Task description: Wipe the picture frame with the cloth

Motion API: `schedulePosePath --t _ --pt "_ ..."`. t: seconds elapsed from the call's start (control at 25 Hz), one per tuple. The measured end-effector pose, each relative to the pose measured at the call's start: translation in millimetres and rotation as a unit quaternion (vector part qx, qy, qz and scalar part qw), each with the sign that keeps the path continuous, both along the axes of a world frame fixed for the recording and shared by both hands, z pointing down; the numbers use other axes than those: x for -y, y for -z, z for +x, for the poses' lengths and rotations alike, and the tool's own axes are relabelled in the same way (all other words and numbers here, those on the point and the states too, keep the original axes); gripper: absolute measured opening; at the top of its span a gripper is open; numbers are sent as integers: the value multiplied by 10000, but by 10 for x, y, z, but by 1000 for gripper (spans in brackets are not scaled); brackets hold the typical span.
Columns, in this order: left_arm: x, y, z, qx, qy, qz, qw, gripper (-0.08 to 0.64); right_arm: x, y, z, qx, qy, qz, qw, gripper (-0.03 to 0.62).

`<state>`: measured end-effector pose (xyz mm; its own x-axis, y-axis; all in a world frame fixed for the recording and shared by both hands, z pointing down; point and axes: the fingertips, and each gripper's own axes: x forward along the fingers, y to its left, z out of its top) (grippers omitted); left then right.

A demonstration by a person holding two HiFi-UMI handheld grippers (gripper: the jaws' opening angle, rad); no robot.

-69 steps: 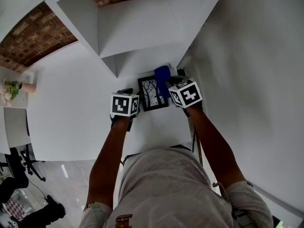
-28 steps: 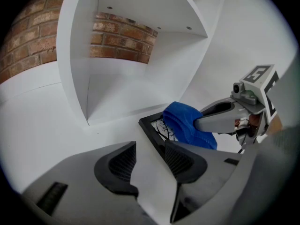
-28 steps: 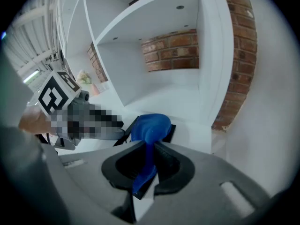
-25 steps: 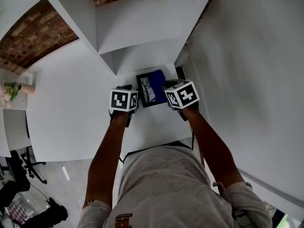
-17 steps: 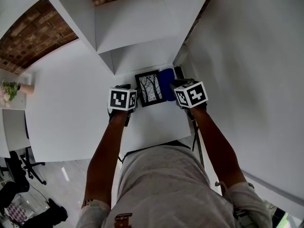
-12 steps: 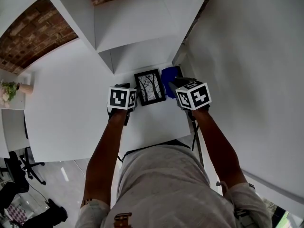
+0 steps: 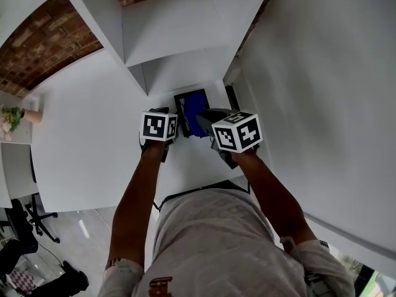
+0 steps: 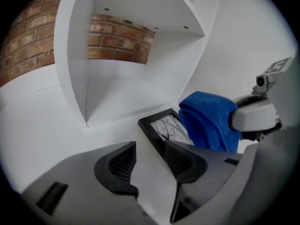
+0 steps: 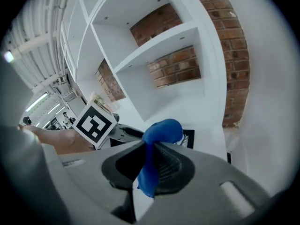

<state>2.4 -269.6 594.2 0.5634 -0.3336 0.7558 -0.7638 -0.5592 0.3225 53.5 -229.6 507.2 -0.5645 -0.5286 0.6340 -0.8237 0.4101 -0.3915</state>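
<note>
A black picture frame point(image 7: 180, 111) with a tree print lies flat on the white surface point(image 7: 198, 159) in front of the shelf unit. A blue cloth point(image 7: 197, 121) covers most of its glass. My right gripper point(image 7: 209, 117) is shut on that cloth point(image 9: 161, 130) and holds it down on the frame point(image 9: 189, 138). My left gripper point(image 8: 147, 161) stands open at the frame's left edge point(image 8: 157, 125), its right finger point(image 8: 183, 158) lying over that edge, with bare surface between the jaws. From the left gripper view the cloth point(image 8: 206, 118) hides the frame's right half.
A white shelf unit point(image 7: 167, 36) with open compartments rises just behind the frame, with brick wall point(image 7: 43, 48) showing through. A white wall point(image 7: 322, 104) closes the right side. A potted plant point(image 7: 12, 115) sits far left, and a chair point(image 7: 18, 224) stands on the floor below.
My right gripper carried the cloth off the frame's right side, then swept it back left over the glass. The left gripper has stayed at the frame's left edge.
</note>
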Motion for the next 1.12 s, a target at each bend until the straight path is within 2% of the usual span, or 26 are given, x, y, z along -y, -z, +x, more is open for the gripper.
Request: schedulePosePath --t 0.2,0.4,0.72,1.0,1.12 --pt "3 -1 -5 -23 25 14 10000 187 -70 -307 -169 74 -67 -371 9993 48" --pt "4 -7 -3 -25 48 23 10000 187 -105 -537 -167 -357 93 -440 9983 48" --pt "7 -7 -5 3 51 24 10000 187 -125 -597 210 -1157 272 -263 9926 48" --pt "-4 -3 -1 49 86 81 9999 187 -178 -568 657 -1429 72 -237 9894 48" --pt "-3 -4 -6 98 88 121 9998 187 -191 -570 828 -1413 -43 -208 9897 48"
